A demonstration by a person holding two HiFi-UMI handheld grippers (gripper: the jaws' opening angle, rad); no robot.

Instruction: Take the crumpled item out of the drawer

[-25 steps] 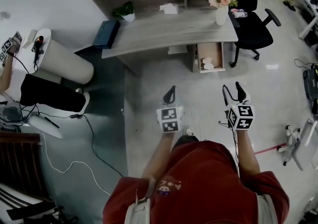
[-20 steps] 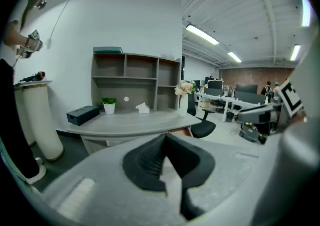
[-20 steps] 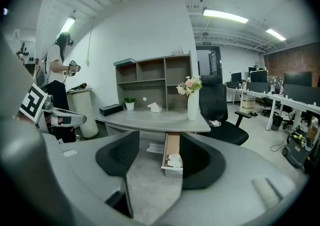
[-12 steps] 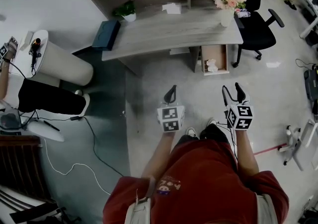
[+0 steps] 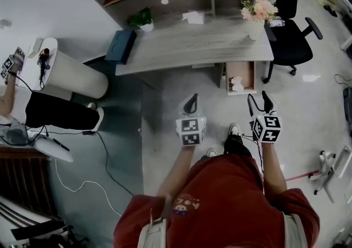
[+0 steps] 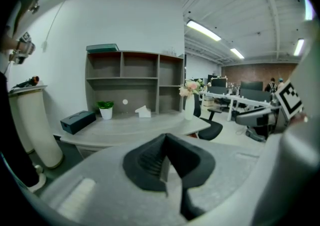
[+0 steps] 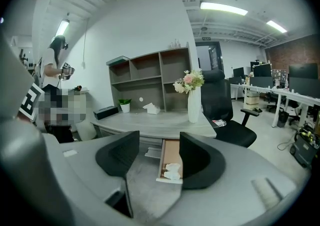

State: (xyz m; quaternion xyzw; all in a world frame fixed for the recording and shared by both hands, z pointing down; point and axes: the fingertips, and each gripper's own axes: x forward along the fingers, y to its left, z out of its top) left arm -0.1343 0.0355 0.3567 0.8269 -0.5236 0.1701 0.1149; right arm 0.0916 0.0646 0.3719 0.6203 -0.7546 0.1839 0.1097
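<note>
Across the floor (image 5: 165,109), the crumpled item (image 5: 237,83) is seen in the table (image 5: 192,43) drawer (image 5: 245,69), not yet reached; left tongs (image 5: 191,99) closed and empty, right tongs (image 5: 258,97) spread and empty, so an approach is judged to be needed next.

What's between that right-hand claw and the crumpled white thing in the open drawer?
Only bare grey floor. The head view shows it between the right gripper and the drawer holding the crumpled paper; the right gripper view agrees.

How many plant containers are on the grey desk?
2: a small white pot with a green plant at the back left of the grey wooden desk, and a tall white vase of pink flowers at its right end. None seems hidden.
</note>
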